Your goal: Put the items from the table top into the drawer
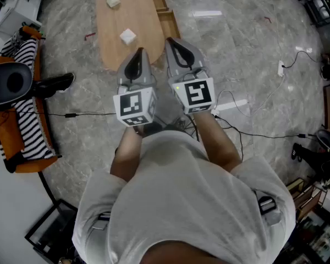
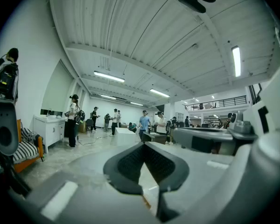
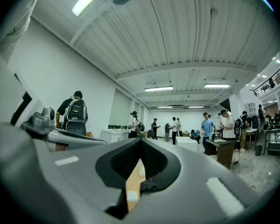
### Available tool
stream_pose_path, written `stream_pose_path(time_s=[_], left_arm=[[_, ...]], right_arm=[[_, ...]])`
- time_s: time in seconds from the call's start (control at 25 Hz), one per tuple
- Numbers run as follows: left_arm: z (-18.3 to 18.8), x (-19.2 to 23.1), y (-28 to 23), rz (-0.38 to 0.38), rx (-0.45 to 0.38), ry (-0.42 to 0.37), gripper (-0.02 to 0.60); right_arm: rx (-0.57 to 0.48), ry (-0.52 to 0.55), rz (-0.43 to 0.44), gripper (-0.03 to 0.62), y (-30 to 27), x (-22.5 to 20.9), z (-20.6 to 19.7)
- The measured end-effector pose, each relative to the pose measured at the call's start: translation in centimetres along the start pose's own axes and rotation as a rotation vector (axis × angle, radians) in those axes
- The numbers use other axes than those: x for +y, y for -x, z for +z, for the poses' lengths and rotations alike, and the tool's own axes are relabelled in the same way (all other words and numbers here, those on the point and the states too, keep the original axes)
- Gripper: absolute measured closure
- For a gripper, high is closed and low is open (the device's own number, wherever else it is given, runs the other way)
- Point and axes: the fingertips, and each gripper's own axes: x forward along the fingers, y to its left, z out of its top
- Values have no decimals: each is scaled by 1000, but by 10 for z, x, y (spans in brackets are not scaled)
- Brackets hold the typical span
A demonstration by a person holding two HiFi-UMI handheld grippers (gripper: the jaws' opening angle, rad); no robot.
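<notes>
Hovering clenched and empty, the left hand-held gripper (image 1: 138, 53) and right hand-held gripper (image 1: 172, 43) face the white block (image 1: 127, 36) at twelve o'clock — probably light and stiff; pinch its flat sides.

Two whitish blocks (image 1: 127, 36) apart on wooden table (image 1: 143, 10), drawer (image 1: 168, 22) open

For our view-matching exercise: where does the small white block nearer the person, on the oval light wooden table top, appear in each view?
Head view: the small white block sits upper left of centre, on the oval light wooden table top.
Left gripper view: not in it.
Right gripper view: the block is low centre, the nearer of two.
Shared landmark: the table top, seen in the head and right gripper views.
</notes>
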Motion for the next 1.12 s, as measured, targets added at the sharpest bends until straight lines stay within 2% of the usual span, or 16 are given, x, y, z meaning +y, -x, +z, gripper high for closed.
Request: stream_pose_path(time_s=[0.36,0.6,0.88,1.12], left_arm=[[-8,39,-12,-31,4,20,562],[-24,63,-32,-36,29,95,561],[-41,61,-77,-36,72,116,561],[-63,42,-149,8,132,76,561]], right_arm=[[36,-3,-48,588,-31,15,-15],[67,7,-124,586,-39,4,-28],[141,-20,-184,586,-42,-54,-62],[128,-61,-117,586,-80,-126,-91]])
